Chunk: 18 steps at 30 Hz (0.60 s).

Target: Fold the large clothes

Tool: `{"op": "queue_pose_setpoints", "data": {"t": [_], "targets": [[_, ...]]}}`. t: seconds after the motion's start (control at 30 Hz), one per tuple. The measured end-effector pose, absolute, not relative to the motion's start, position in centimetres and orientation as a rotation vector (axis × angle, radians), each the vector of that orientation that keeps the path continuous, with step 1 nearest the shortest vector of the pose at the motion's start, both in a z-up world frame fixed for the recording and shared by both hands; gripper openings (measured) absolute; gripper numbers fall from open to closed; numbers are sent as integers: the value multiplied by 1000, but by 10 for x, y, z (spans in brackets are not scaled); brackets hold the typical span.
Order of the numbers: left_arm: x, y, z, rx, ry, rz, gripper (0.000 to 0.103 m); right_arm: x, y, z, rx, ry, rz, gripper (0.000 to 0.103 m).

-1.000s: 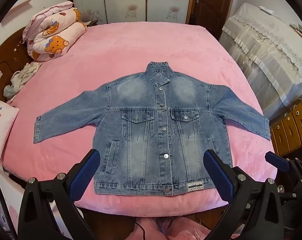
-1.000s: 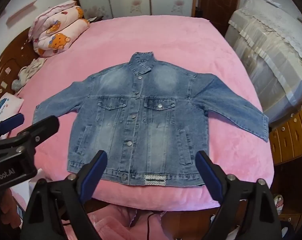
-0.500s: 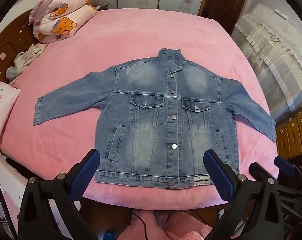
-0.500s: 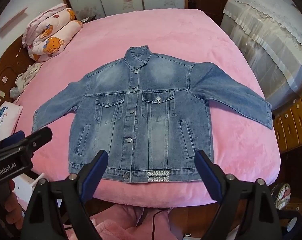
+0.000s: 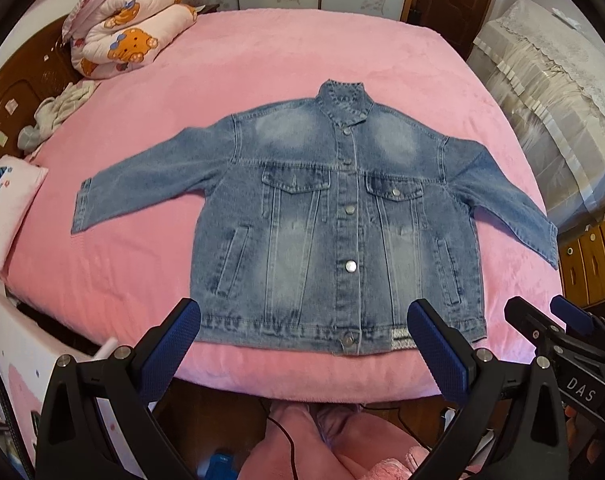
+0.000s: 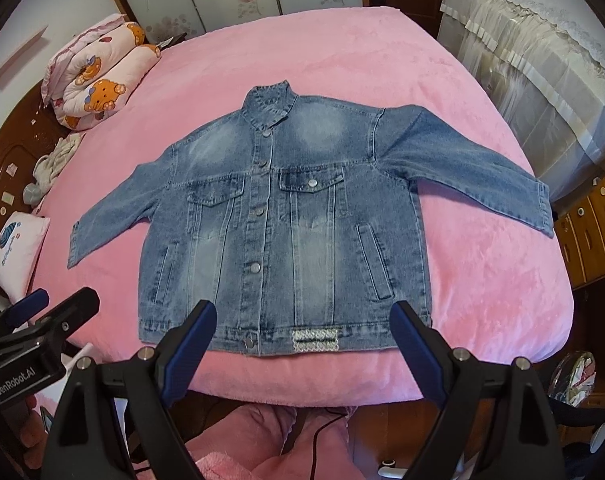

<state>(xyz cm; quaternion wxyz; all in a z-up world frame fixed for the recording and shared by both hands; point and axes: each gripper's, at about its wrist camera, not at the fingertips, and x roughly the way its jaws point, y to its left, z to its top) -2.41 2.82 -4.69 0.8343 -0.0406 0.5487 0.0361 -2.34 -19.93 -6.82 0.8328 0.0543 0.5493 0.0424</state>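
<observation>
A blue denim jacket (image 5: pixel 342 224) lies flat, front up and buttoned, on the pink bed (image 5: pixel 302 64), both sleeves spread out and its hem near the bed's front edge. It also shows in the right wrist view (image 6: pixel 286 232). My left gripper (image 5: pixel 302 344) is open and empty, held above the front edge of the bed just before the hem. My right gripper (image 6: pixel 302 344) is open and empty, also just before the hem. Each gripper shows at the edge of the other's view: the right one (image 5: pixel 550 320), the left one (image 6: pixel 62 300).
A rolled pink bear-print quilt (image 5: pixel 126 40) and a crumpled cloth (image 5: pixel 58 112) lie at the bed's far left. A small white pillow (image 5: pixel 6 204) sits at the left edge. A wooden headboard (image 5: pixel 10 92) is left; a lace-covered piece of furniture (image 5: pixel 550 92) and wooden drawers (image 5: pixel 594 256) are right.
Both grippers have moved up and tilted down over the bed, so the jacket sits higher and fuller in view. The jacket has not moved. Both stay open.
</observation>
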Motion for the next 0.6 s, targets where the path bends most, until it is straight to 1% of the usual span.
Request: {"op": "queue_pose_setpoints", "data": {"t": [0.2,0.37,0.6], "targets": [[-45,13,-55,-107,1187,104,103,-33,-210,-75,96,1190,123,89],[-61,1,-59,-128,1187,137,102,-43,-223,-75,85,1174,152,89],[-64,-3,-59,-184,1155,153,103,-40,-230,-75,63,1174,190,89]]}}
